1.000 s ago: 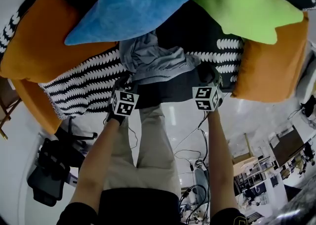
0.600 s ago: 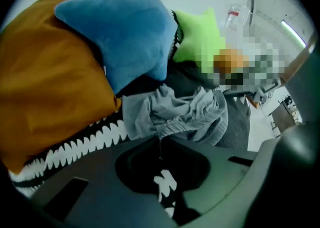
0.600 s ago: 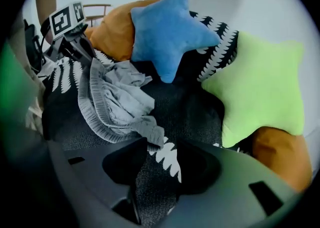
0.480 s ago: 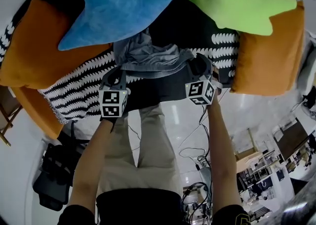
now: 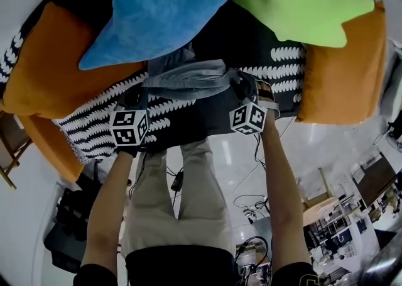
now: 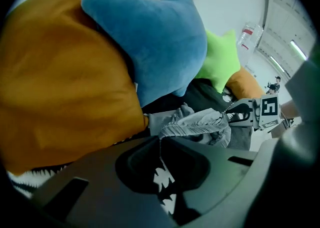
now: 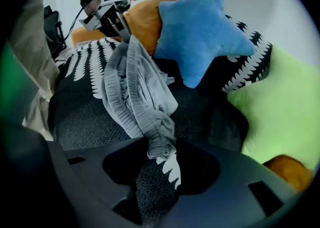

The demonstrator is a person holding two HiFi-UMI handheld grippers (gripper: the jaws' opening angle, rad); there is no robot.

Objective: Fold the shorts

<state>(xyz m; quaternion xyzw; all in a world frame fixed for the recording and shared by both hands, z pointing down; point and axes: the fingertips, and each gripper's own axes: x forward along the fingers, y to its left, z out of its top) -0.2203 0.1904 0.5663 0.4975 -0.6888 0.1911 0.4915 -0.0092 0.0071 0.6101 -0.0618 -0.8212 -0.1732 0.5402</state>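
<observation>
My left gripper (image 6: 160,144) moved left, tautening the shorts (image 5: 188,80), partly hidden under the blue cushion (image 5: 157,17); it and my right gripper (image 7: 161,147) clamp them.

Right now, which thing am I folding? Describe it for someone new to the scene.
On the black-and-white patterned cover, look in front of the blue star-shaped plush cushion. The grey fabric shorts hang stretched between the left gripper and the right gripper. Unlike the bright, plump cushions, they are thin, crumpled and grey, with a gathered waistband.
</observation>
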